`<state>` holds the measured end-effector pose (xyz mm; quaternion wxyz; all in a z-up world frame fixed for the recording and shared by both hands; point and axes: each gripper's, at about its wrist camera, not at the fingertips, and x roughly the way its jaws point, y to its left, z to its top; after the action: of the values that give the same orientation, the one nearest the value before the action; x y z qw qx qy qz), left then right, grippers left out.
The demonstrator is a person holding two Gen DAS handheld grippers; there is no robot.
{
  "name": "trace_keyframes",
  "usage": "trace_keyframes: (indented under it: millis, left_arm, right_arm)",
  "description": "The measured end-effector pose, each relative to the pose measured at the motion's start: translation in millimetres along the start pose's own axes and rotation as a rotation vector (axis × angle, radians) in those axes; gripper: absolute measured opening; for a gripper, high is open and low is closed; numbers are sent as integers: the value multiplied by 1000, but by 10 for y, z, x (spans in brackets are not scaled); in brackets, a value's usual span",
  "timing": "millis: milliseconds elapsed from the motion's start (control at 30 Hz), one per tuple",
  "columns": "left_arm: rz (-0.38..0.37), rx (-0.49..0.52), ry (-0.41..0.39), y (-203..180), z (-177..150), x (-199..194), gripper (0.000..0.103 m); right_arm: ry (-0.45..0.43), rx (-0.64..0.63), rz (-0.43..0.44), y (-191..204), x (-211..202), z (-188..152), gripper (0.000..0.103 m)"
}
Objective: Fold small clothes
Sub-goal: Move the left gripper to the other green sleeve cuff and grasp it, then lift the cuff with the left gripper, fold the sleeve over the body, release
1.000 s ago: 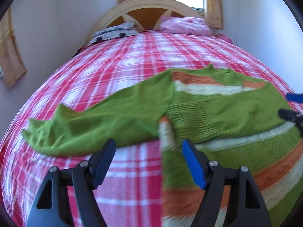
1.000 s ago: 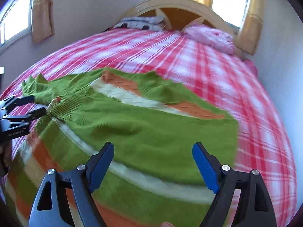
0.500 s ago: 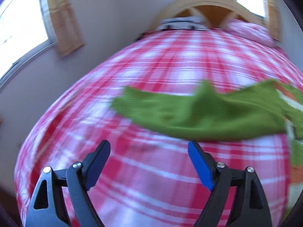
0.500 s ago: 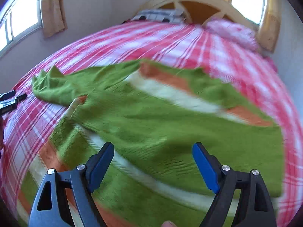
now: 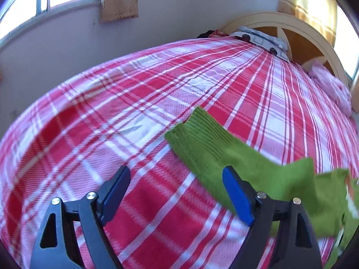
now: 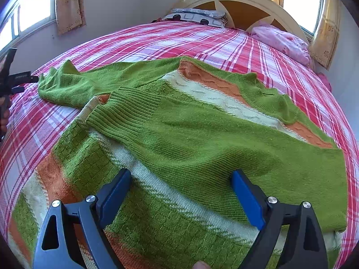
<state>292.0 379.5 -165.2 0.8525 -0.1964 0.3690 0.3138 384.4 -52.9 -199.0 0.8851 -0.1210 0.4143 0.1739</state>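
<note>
A small green knitted sweater (image 6: 202, 134) with orange and cream stripes lies flat on the bed. One sleeve is folded across its front, the ribbed cuff (image 6: 125, 112) near the middle. The other sleeve stretches out to the left, its ribbed cuff (image 5: 197, 132) showing in the left wrist view. My left gripper (image 5: 177, 192) is open and empty, just short of that cuff; it also shows at the left edge of the right wrist view (image 6: 15, 80). My right gripper (image 6: 181, 195) is open and empty above the sweater's lower body.
The bed has a red and white checked sheet (image 5: 134, 103) and a curved cream headboard (image 6: 235, 2). A patterned pillow (image 6: 197, 16) and a pink bundle (image 6: 282, 40) lie at the head. Walls and curtained windows stand close on both sides.
My left gripper has swung left along the outstretched sleeve to its cuff. My right gripper has shifted a little over the sweater body. The sweater has not moved.
</note>
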Motion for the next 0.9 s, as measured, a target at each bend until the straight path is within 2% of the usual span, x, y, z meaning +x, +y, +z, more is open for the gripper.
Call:
trace_keyframes:
  millis: [100,133,233,267,500,533,567,633,667,733,767,900]
  left_arm:
    - [-24,-31,25,8,96,150,81]
    - [-24,-47,26,24,147,189,73]
    - [-64,-111,31,103,229,258,70]
    - [-63,-123,35,119,234,275,66]
    - [-89,-108,24,67,179,264,65]
    - [-94,-101,24,50,186,272,56]
    - [-98,-97,28,40,196,283,41]
    - [-105,-100,33,23,201,300,32]
    - [-119,-97,35,14,202,311,23]
    - [-119,-88,47,8,207,338,19]
    - [-122,-93,45,20,209,332,10]
    - [-164,-138,8,122,205,237,8]
  right_arm:
    - [-3,1,0,-10,-4,-3,91]
    - [-4,0,-3,-7,-6,-3,91]
    - [-8,-3,-9,-2,-14,-8,92]
    - [-9,-2,-9,-2,-16,-10,92]
    - [-10,-1,-8,-7,-20,-14,92]
    - [-10,-1,-8,-6,-17,-13,92]
    - [-11,-2,-9,-5,-19,-12,92]
    - [-11,-1,-8,-8,-19,-12,92]
    - [-11,-1,-8,-6,-18,-13,92]
    - [-12,-1,-10,-6,-18,-13,92]
    - [-12,-2,-11,-5,-20,-13,92]
    - [-13,-1,-10,-9,-22,-11,92]
